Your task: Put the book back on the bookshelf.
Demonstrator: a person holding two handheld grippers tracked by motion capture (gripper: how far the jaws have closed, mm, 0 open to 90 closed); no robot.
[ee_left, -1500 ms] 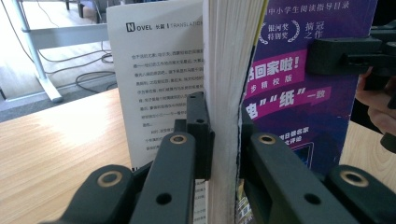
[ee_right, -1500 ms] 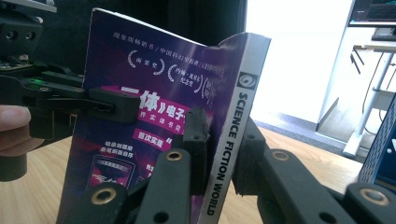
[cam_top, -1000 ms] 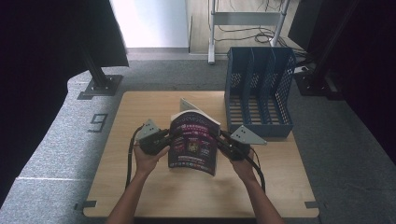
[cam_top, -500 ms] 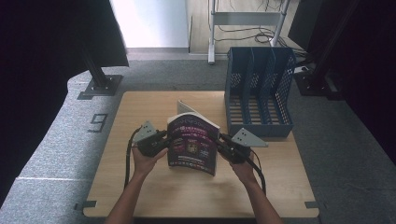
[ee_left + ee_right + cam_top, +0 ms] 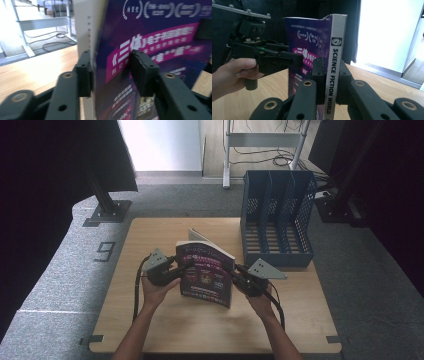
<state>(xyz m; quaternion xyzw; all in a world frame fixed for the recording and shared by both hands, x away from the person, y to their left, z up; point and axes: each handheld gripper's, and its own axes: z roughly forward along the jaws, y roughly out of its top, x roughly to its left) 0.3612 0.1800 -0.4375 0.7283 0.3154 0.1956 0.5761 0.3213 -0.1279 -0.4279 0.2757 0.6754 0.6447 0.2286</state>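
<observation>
Both my hand-held grippers, left [image 5: 181,266] and right [image 5: 236,270], clamp the magazine [image 5: 206,275] upright mid-table; file rack [image 5: 276,220] at far right corner unfilled.

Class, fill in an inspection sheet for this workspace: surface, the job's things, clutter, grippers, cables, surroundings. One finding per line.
Surface: wooden table, bare around the work.
Job's things: purple magazine held upright off the table; blue file rack at the table's far right, slots look empty.
Clutter: nothing seen.
Grippers: left gripper shut on the magazine's page edge; right gripper shut on its spine.
Cables: one trails from each gripper along the forearm; loose cables on the floor behind the rack.
Surroundings: grey carpet, dark curtains, metal stand.
</observation>
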